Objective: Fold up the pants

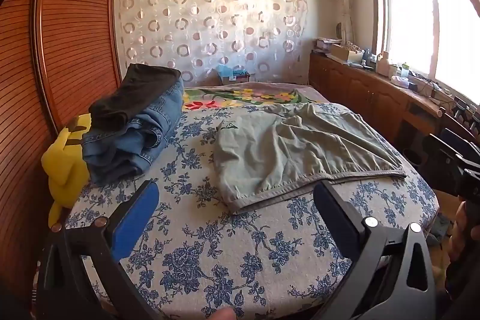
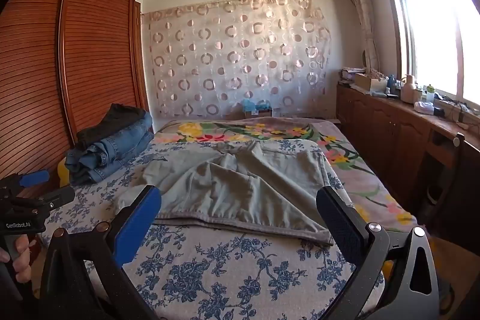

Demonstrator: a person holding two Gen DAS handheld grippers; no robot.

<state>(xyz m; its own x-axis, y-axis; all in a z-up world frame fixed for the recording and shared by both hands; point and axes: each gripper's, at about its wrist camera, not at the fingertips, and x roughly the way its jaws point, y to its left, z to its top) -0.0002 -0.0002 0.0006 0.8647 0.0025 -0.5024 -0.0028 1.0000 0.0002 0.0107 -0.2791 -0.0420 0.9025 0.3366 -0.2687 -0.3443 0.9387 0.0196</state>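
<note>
My fingers (image 1: pixel 141 215) carry blue pads on black frames. The bed (image 1: pixel 210 254) wears a pale grey cover printed with dark blue flowers and vines. On it lie grey-green pants (image 1: pixel 288 152) with a grey hem. A pile stacks black cloth (image 1: pixel 132 92) over blue denim jeans (image 1: pixel 141 137), with a yellow soft toy (image 1: pixel 64 167) beside it. A blanket (image 1: pixel 240 96) shows yellow, red and green flowers on pink-grey. The curtain (image 1: pixel 210 20) is sheer white with brownish rings; the wardrobe (image 1: pixel 69 29) is reddish-brown, slatted.

pants (image 2: pixel 240 188): flat on bed (image 2: pixel 240 275) | right hand-held gripper (image 2: pixel 238 209): open, empty
</note>
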